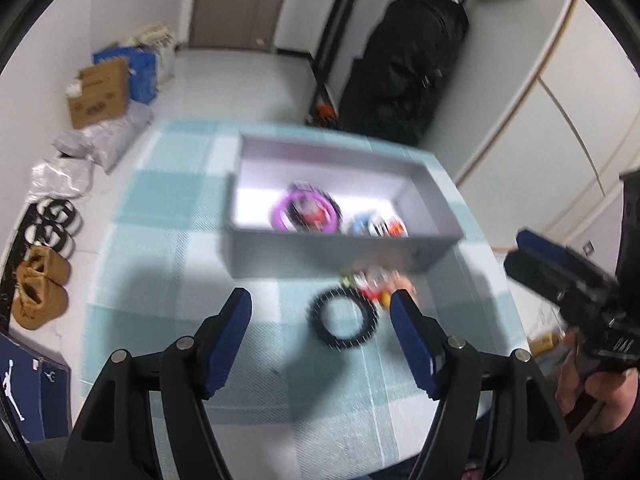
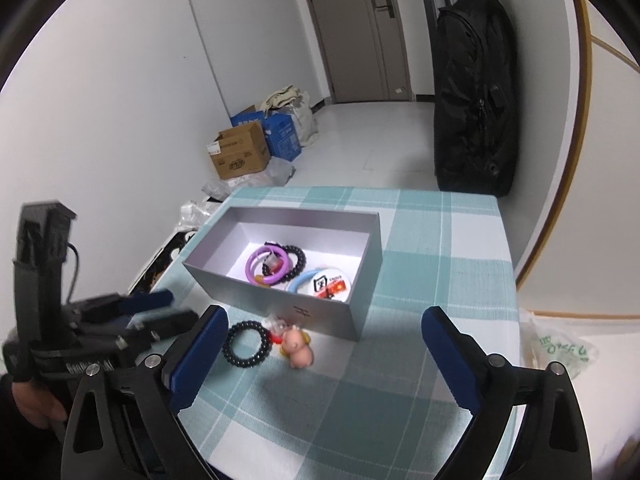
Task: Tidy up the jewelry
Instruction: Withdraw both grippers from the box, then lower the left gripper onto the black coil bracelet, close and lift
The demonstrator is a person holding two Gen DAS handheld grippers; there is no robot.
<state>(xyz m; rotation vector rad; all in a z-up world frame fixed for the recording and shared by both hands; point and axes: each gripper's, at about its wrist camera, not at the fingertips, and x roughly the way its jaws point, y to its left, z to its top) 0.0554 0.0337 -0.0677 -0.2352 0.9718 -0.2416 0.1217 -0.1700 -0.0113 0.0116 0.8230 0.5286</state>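
The left claw (image 1: 320, 312) hangs over the checked cloth (image 1: 168, 248) with its jaws apart and nothing between the pads; the black bead ring (image 1: 345, 322) lies on the cloth just under the gap, nearer the right pad. The right claw (image 2: 324, 344) stands wide open and empty too, near the table's front, with the same ring (image 2: 245, 343) just inside its left pad and a small pink pig charm (image 2: 298, 350) beside it.

To my eye the ring is the next piece to lift. Whoever takes it would do best to straddle one side of the loop, not the whole circle, and close gently, since beads roll and stretchy cord slips. The pig and the little red and yellow bits touching the ring may drag along, so a slow lift seems wise. With both claws so near each other, one should hold back while the other works.

Just beyond the ring sits the grey box (image 2: 224, 276), open-topped, on the cloth. Inside, at the left, a purple ring (image 2: 260, 266) overlaps another black bead ring (image 2: 297, 264). At the right lies a light blue band (image 2: 302, 280) by a white badge (image 2: 328, 284) with red on it. The far half of the box floor looks bare.
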